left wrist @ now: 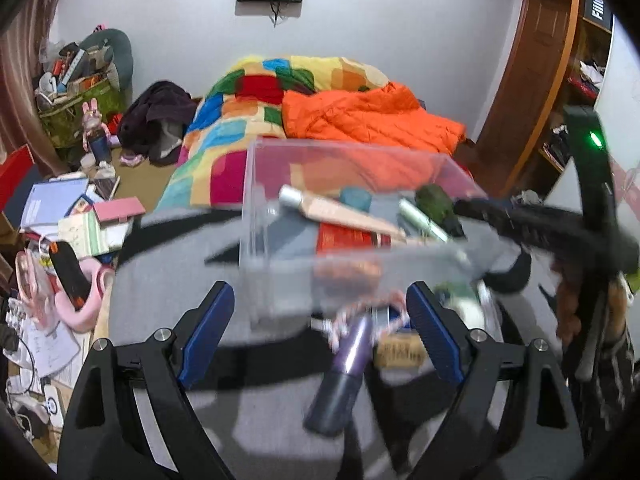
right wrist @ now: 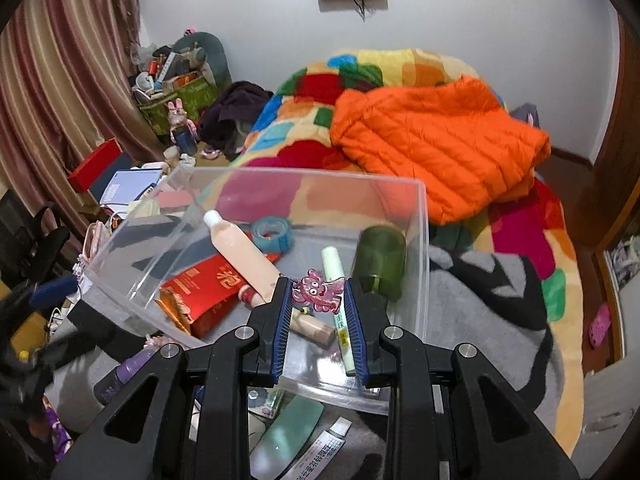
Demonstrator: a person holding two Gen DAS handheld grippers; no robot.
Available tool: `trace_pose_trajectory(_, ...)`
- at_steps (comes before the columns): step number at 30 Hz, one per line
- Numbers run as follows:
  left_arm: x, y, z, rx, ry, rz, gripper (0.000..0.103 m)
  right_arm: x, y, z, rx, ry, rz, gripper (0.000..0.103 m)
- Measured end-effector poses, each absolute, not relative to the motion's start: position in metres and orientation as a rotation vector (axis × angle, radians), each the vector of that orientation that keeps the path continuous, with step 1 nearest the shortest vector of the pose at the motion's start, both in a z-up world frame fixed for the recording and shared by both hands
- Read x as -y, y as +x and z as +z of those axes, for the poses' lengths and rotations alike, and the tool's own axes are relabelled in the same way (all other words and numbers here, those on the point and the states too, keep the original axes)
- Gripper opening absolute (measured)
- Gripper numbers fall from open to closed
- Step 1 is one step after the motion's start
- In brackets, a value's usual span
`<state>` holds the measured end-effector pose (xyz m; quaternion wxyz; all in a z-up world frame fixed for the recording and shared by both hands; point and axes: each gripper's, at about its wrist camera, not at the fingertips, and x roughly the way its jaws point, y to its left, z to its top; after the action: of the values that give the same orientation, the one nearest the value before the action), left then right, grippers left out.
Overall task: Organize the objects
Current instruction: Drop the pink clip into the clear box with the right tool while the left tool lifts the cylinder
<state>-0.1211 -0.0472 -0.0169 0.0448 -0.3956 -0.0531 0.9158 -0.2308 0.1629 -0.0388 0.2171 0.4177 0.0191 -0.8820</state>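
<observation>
A clear plastic box [right wrist: 420,280] stands on a grey and black blanket [right wrist: 480,304]; it also shows in the left wrist view [left wrist: 256,208]. Inside lie a peach tube [right wrist: 244,252], a red packet [right wrist: 204,288], a teal tape roll [right wrist: 272,234], a green bottle [right wrist: 380,260] and a pale green stick [right wrist: 336,280]. My right gripper [right wrist: 318,294] is over the box, shut on a pink translucent charm [right wrist: 318,288]. My left gripper [left wrist: 320,316] is open and empty in front of the box, above a purple bottle [left wrist: 344,376].
A bed with a colourful quilt [right wrist: 312,88] and an orange jacket [right wrist: 436,136] lies behind the box. Books and clutter [left wrist: 72,216] fill the left side. Small items lie by the box's near edge: a green pouch [right wrist: 288,432] and a white tube [right wrist: 320,456].
</observation>
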Motion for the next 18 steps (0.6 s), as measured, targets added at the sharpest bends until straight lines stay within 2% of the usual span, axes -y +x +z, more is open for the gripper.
trace_pose_trajectory(5,0.038,-0.106,-0.041,0.12,-1.264,2.751,0.086,-0.164,-0.233,-0.046,-0.035,1.212,-2.425,0.024)
trace_pose_trajectory(8,0.033,-0.108,-0.058,0.125,-1.327,2.701,0.069,-0.163,-0.233,-0.046,-0.06,1.222,-2.427,0.026)
trace_pose_trajectory(10,0.033,-0.109,-0.067,0.16,-1.359,2.665,0.053,-0.161,-0.23,-0.046,-0.092,1.22,-2.433,0.032)
trace_pose_trajectory(12,0.034,-0.107,-0.072,0.186,-1.37,2.652,0.044,-0.161,-0.225,-0.043,-0.12,1.2,-2.449,0.041)
trace_pose_trajectory(18,0.04,-0.091,-0.07,0.215,-1.343,2.679,0.027,-0.166,-0.209,-0.034,-0.115,1.163,-2.463,0.045)
